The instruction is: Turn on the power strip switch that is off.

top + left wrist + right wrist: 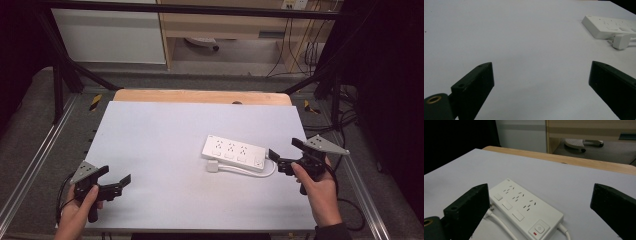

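Observation:
A white power strip (233,152) lies flat on the white table top (165,145), right of centre, with its white cable (255,173) looping back to a white plug (213,166) beside its near edge. The strip (524,207) has three socket groups, small switches and a power button with a red mark. My right gripper (286,153) is held open just right of the strip, jaws spread with nothing between them. My left gripper (116,178) is held open near the table's front left, far from the strip (609,26) and the plug (621,41).
A wooden table edge (200,96) runs along the back of the white top. Black frame bars (65,70) stand at the left and right sides. Beyond the table is a wooden cabinet (225,25) with cables on the floor.

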{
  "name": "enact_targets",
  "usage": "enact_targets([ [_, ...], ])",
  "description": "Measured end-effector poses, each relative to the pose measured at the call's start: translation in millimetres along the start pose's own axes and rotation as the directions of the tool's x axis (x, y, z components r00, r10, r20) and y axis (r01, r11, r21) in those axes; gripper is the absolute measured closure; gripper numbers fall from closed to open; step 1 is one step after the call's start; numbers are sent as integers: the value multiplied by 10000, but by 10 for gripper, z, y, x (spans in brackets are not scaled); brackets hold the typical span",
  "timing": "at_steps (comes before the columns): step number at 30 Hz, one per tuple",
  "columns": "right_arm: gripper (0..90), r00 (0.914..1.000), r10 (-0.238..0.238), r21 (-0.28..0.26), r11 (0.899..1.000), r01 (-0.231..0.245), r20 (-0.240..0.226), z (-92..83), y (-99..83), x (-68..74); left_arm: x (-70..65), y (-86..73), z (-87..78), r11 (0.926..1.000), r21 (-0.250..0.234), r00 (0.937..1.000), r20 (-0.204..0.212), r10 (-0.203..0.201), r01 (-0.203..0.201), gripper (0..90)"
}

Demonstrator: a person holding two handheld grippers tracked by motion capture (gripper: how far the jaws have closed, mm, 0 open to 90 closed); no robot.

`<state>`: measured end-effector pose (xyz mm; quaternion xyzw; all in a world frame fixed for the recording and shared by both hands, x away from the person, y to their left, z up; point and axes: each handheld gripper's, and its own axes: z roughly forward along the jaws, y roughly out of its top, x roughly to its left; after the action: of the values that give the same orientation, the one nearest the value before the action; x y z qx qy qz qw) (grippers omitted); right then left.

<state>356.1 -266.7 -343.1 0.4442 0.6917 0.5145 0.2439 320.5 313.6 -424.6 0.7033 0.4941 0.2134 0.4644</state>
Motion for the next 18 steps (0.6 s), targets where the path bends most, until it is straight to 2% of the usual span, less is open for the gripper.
enact_targets([
  [18,20,9996,-104,14,9999,105,-244,181,178,59,1,-2,1,10000,40,10000,-11,-17,17,60],
])
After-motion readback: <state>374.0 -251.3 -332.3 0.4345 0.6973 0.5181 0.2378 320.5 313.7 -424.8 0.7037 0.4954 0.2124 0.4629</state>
